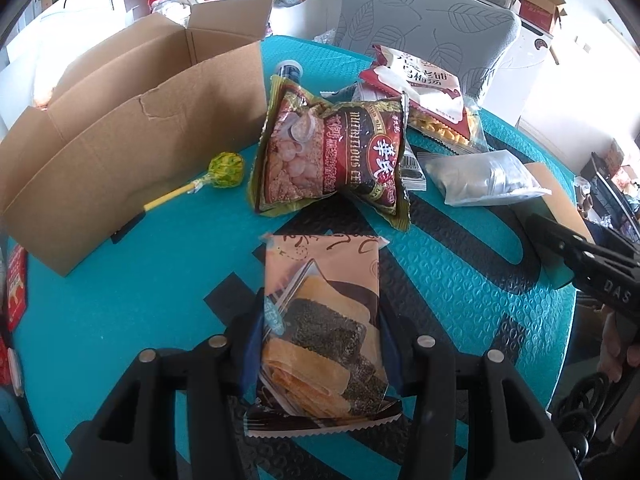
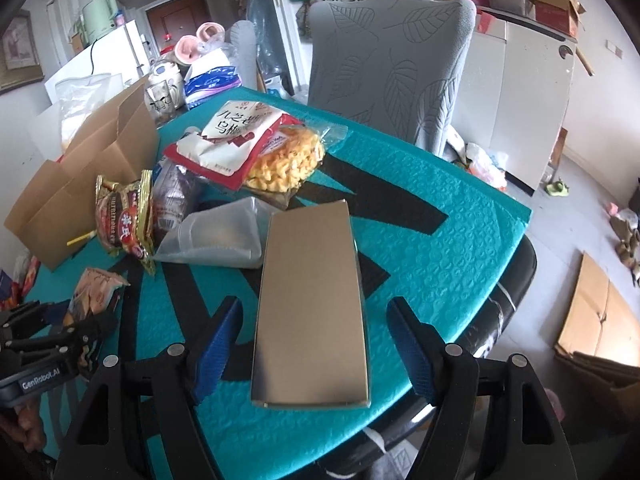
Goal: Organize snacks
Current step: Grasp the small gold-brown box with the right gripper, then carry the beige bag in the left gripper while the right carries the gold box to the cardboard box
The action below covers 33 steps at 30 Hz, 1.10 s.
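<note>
1. The left gripper [image 1: 320, 344] sits low over a teal and black table mat [image 1: 120, 320]. Its two blue-padded fingers press against both long sides of a peach-coloured snack packet [image 1: 320, 320], which pictures layered seaweed crisps.
2. The right gripper [image 2: 316, 344] has its fingers spread wide on either side of a flat tan box [image 2: 312, 304] that lies on the mat. Neither pad touches the box.
3. Beyond the peach packet lies a dark red cereal bag [image 1: 332, 156] with gold edges.
4. To the left of the cereal bag rests a lollipop [image 1: 224, 170] with a green and yellow wrapper and a yellow stick.
5. An open cardboard box [image 1: 132, 128] stands at the far left of the mat, just beside the lollipop.
6. Behind the cereal bag, a red and white pouch [image 2: 232, 140] lies on top of a clear bag of yellow snacks [image 2: 288, 168].
7. A frosted zip bag [image 2: 220, 236] lies touching the far left corner of the tan box.
8. A grey leaf-patterned chair [image 2: 392, 64] stands at the far edge of the table.
</note>
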Available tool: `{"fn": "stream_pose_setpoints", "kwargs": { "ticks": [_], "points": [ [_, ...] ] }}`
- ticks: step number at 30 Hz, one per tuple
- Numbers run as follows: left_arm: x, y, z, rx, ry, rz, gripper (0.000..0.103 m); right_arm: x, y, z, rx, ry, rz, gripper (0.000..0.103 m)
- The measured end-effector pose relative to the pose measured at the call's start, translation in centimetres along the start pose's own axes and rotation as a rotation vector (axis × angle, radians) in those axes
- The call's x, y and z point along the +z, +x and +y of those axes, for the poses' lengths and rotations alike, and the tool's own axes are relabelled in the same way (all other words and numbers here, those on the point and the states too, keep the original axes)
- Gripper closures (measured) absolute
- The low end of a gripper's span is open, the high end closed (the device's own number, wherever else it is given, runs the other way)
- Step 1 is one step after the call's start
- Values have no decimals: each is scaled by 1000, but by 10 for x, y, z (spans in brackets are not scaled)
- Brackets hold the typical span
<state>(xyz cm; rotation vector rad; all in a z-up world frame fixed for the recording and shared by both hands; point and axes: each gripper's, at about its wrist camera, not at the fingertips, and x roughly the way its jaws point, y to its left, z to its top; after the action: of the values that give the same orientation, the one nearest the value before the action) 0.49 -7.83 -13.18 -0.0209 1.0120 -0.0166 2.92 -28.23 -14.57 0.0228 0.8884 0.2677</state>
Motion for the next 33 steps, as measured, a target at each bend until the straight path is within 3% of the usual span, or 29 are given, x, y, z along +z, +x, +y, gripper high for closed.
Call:
{"fn": "stream_pose_setpoints", "kwargs": {
  "ticks": [2, 4, 9, 13, 18, 24, 33],
  "points": [
    [0, -1, 1, 0, -5, -10, 54, 3, 6, 3, -23, -35, 11, 40],
    [1, 1, 0, 3, -5, -15, 54, 2, 8, 8, -53, -83, 11, 58],
    [3, 0, -1, 8, 1, -16, 54, -3, 1, 8, -40, -91, 12, 60],
    [-6, -12, 1, -25, 1, -15, 54, -10, -9, 3, 16, -51, 38, 60],
    [-13, -32, 4, -12, 13, -35, 54, -22, -28, 11, 67, -62, 52, 60],
    [-15, -59, 12, 11, 5, -103, 54, -28, -43, 38, 153, -113, 47, 60],
    [-4, -88, 37, 61, -55, -180, 54, -8, -54, 94, 295, -229, -18, 60]
  ]
}}
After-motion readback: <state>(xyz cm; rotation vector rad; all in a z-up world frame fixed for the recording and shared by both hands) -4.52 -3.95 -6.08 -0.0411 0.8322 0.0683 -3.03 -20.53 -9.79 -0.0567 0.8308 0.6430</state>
